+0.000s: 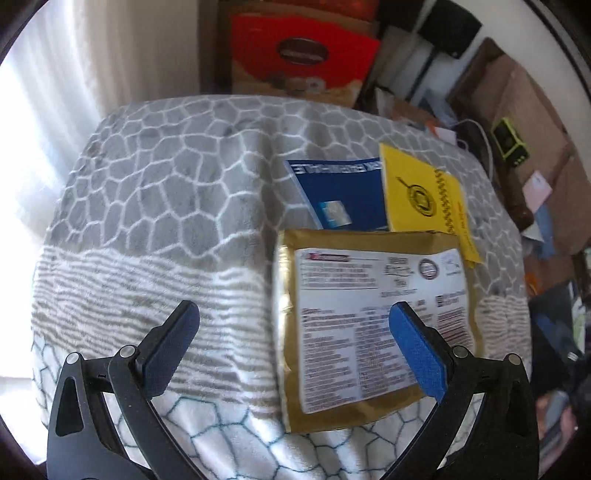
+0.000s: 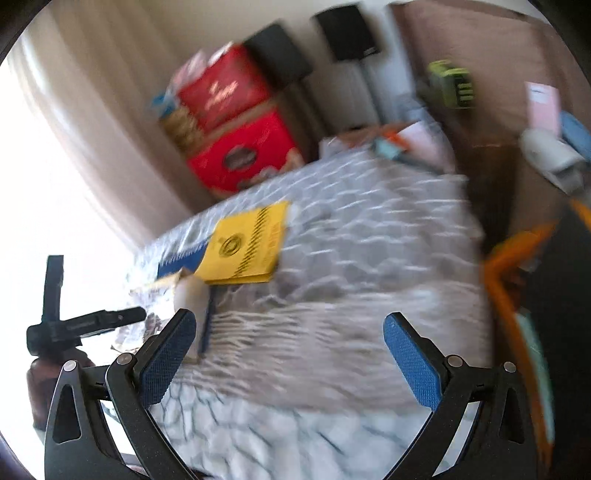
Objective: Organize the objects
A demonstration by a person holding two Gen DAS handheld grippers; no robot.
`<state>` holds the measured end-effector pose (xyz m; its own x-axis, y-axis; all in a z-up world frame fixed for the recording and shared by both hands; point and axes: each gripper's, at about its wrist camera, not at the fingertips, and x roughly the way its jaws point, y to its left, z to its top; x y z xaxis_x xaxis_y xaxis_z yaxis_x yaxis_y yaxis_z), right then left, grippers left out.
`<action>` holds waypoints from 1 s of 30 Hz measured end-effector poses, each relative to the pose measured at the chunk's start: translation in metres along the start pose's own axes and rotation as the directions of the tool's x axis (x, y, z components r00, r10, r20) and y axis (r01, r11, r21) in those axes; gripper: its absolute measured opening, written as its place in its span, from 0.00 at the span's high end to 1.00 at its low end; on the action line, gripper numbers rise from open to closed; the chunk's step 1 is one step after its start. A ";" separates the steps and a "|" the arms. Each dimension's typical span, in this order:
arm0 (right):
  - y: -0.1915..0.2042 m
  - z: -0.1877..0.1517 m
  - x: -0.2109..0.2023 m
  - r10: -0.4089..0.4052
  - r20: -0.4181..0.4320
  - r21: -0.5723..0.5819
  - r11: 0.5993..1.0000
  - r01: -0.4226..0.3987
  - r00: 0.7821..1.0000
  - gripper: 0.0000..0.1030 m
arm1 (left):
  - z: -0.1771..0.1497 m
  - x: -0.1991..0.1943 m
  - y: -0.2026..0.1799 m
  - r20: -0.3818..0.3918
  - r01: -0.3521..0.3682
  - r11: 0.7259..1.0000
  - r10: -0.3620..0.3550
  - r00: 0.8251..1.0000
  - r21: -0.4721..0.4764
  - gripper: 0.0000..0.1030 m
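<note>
The padded envelope (image 1: 373, 317) lies flat on the soft blanket (image 1: 177, 206). It is gold-brown with a big white label on top. It sits just in front of the left gripper (image 1: 295, 332), a bit toward its right finger, which hangs over the label. The left gripper's two fingers are spread wide with nothing between them, and I can't tell if it touches the envelope.

Just past the envelope, farther from the left gripper, lie two flat things side by side: a blue book (image 1: 343, 192) and a yellow notebook (image 1: 421, 195) with a black spiral along it. The envelope's far edge covers the near edge of both. I think they are laid close like this so they make one tidy group.

The right gripper (image 2: 290, 339) is also spread wide and holds nothing. Its picture is blurry, so it may be moving. From there the yellow notebook (image 2: 247, 247) is ahead and to its left, lying partly on the blue book (image 2: 181, 260), with the envelope (image 2: 162, 291) nearer, by the left finger. The left gripper (image 2: 88, 321) shows far off to the left.

Beyond the blanket stand red boxes (image 2: 240, 162) and black speakers (image 2: 347, 31).

The papers look nearly gathered. I guess lining up their edges is what remains.
</note>
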<state>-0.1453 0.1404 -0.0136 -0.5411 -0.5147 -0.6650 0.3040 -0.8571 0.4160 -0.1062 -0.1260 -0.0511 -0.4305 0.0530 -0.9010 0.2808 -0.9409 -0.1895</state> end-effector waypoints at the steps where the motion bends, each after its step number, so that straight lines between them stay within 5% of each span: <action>1: 0.015 0.004 0.016 0.025 -0.029 -0.021 0.999 -0.025 0.999 0.01 | 0.000 0.002 -0.001 -0.007 0.011 1.000 -0.011 1.000 0.001 0.00; 8: 0.057 -0.004 0.078 0.059 -0.129 -0.062 0.996 -0.068 0.990 0.03 | 0.002 0.014 0.003 -0.042 0.082 0.996 -0.084 0.996 -0.031 0.01; 12: 0.057 -0.009 0.085 0.102 -0.113 -0.039 0.993 -0.107 0.988 0.12 | 0.004 0.012 -0.001 -0.043 0.096 0.995 -0.098 0.994 -0.029 0.13; 17: 0.057 -0.014 0.088 0.199 -0.117 -0.006 0.980 -0.201 0.973 0.65 | 0.002 0.008 -0.009 -0.032 0.117 0.993 -0.117 0.993 -0.018 0.31; 22: 0.069 -0.024 0.061 0.113 -0.057 -0.107 0.987 -0.119 0.992 0.72 | -0.003 -0.005 -0.027 0.004 0.060 0.997 -0.061 0.998 0.049 0.45; 25: 0.054 -0.027 0.036 0.123 -0.006 -0.055 0.991 -0.124 0.992 0.77 | -0.004 -0.019 -0.031 0.027 0.119 0.991 -0.121 0.992 0.053 0.56; 30: 0.032 -0.034 -0.023 0.117 0.116 -0.003 0.993 -0.117 0.986 0.79 | -0.009 -0.045 -0.057 0.064 0.230 0.965 -0.239 0.969 0.123 0.62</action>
<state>-0.0965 0.1242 -0.0055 -0.5891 -0.6049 -0.5358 0.3677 -0.7911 0.4889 -0.0949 -0.0721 -0.0035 -0.5389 0.2550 -0.8029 0.0668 -0.9372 -0.3424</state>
